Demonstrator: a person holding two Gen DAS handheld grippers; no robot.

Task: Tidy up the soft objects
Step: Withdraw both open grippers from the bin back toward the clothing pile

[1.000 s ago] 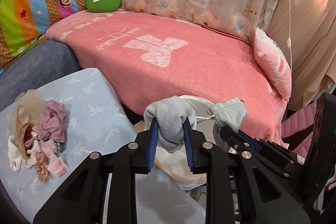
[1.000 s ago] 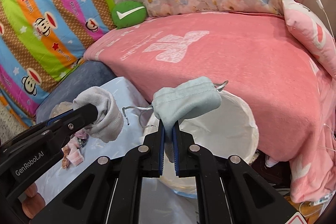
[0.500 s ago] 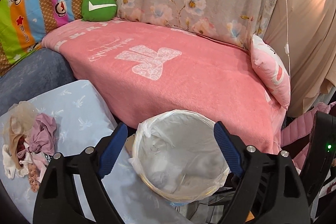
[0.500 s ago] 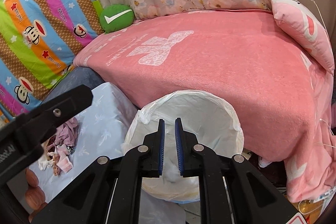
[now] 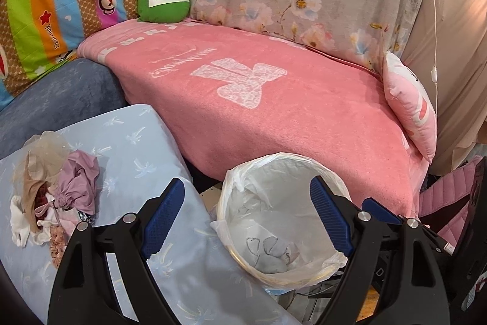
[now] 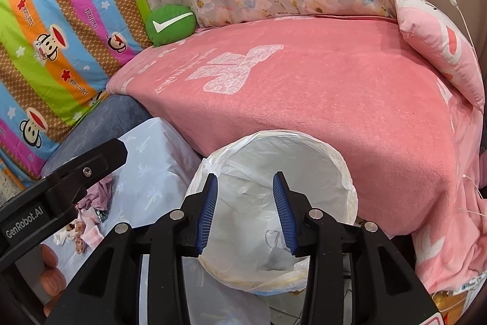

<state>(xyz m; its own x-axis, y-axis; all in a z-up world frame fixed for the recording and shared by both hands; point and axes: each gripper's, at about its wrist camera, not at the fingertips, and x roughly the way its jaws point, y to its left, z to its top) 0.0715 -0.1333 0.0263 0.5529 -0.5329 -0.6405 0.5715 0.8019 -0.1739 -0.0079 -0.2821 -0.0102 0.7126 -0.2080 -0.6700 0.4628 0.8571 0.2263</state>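
A white-lined bin [image 5: 234,181] [image 6: 344,172] stands against the pink sofa front. Two pale grey soft items [image 5: 274,259] [image 6: 278,259] lie at its bottom. My left gripper [image 5: 247,200] hangs open above the bin with nothing between its blue pads. My right gripper [image 6: 246,186] is open too, over the bin mouth, holding nothing. A heap of small cloth pieces [image 5: 57,194] [image 6: 91,215], mauve, beige and white, lies on the light blue cushion [image 5: 127,142] to the left. In the right wrist view the left gripper's black body partly hides that heap.
The pink blanket [image 5: 274,99] covers the sofa seat behind the bin. A green round cushion [image 5: 162,2] and a pink pillow [image 5: 408,108] sit on it. A striped monkey-print sheet [image 6: 54,29] hangs at left. A person's fingers [image 6: 50,270] show at lower left.
Both grippers let go: the grey sock and the pale drawstring pouch dropped into the bin. The left jaws opened first, then the right jaws spread wider.
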